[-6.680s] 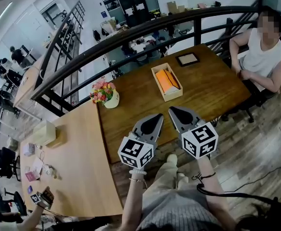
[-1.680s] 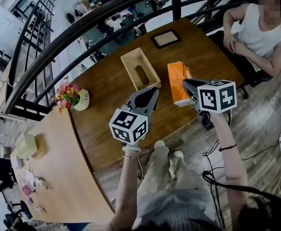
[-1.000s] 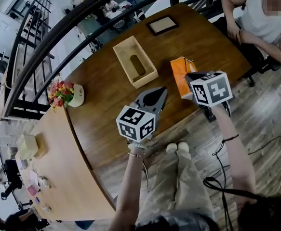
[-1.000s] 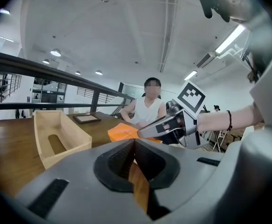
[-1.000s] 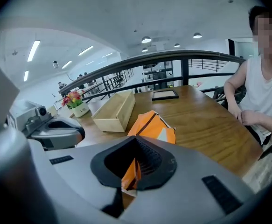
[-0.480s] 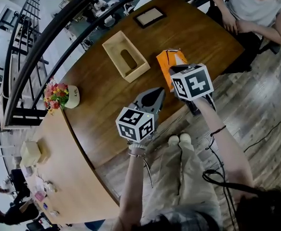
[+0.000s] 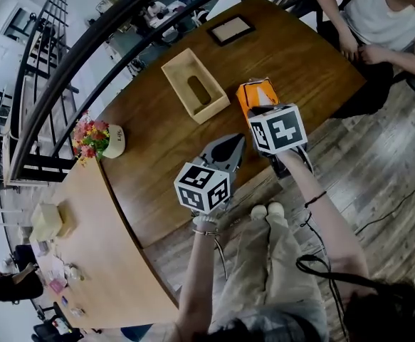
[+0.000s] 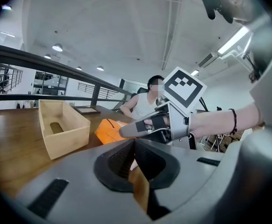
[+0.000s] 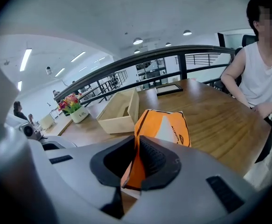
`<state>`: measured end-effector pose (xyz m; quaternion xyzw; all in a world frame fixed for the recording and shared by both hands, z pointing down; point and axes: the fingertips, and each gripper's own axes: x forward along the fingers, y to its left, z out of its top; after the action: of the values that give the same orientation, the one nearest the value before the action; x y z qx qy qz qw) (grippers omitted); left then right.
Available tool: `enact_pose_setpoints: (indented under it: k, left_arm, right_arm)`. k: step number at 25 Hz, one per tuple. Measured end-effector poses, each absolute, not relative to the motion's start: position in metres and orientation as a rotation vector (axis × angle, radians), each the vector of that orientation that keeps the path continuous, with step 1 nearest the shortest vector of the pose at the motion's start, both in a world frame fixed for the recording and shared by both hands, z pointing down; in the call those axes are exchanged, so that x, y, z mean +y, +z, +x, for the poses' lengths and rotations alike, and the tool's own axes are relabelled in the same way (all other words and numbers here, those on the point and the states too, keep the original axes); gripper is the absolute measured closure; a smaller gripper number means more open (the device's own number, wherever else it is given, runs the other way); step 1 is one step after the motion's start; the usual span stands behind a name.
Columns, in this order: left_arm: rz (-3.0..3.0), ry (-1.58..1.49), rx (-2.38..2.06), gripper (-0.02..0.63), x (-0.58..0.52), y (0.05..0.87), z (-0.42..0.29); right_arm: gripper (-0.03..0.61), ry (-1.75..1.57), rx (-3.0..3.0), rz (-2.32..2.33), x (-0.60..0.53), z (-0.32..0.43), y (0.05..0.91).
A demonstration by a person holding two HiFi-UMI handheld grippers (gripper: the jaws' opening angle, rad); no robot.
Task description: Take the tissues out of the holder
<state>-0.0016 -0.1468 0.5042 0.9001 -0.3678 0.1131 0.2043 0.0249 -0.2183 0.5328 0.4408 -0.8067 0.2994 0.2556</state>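
Tissues (image 9: 166,127) are out of the holder. The orange pack sits in front of me with its near edge caught between the jaws of my right gripper (image 9: 136,143). Those jaws are almost closed on that thin edge and are just starting to part. My left gripper (image 8: 135,143) hovers beside it, jaws together and holding nothing.

The far part of the pack looks to be resting on the table (image 7: 157,169), close to the edge on my side. I cannot tell whether the near end rests there too.

That closeness to the edge is my main worry. If I let go while the pack is tilted, or pull back before the pads are clear, it could be dragged or tipped over the edge onto the floor. The pinch is only on the wrapper's rim, so a tug might also crease or tear it.

Further out, the wooden holder (image 7: 195,85) stands empty, well apart from the pack. Beyond it lies a picture frame (image 7: 230,29). A flower pot (image 7: 100,137) stands off to the left, and a seated person (image 7: 378,13) is at the far right.
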Motion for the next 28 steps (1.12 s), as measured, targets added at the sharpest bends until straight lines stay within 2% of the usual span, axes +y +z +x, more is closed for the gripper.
enact_pose_setpoints:
  k: [2, 4, 7, 20, 24, 28]
  left_arm:
    - [2.508, 0.314, -1.029, 0.606, -0.146, 0.504, -0.001]
    - [2.508, 0.313, -1.030, 0.606, -0.146, 0.503, -0.001]
    - [2.511, 0.311, -1.033, 0.606, -0.147, 0.502, -0.002]
    - [2.539, 0.218, -1.084, 0.606, -0.151, 0.468, -0.009]
    - [2.577, 0.183, -1.092, 0.606, -0.146, 0.442, -0.008]
    - [2.635, 0.171, -1.093, 0.606, -0.138, 0.416, -0.006]
  right_arm:
    - [0.557, 0.827, -2.196, 1.185, -0.218, 0.023, 0.533]
    - [0.501, 0.850, -2.213, 1.173, -0.217, 0.020, 0.532]
    - [0.492, 0.850, -2.232, 1.173, -0.217, 0.019, 0.527]
    - [0.494, 0.956, -2.378, 1.206, -0.204, 0.027, 0.481]
    - [0.497, 0.877, -2.446, 1.143, -0.187, 0.026, 0.455]
    - [0.549, 0.773, -2.545, 1.111, -0.171, 0.021, 0.418]
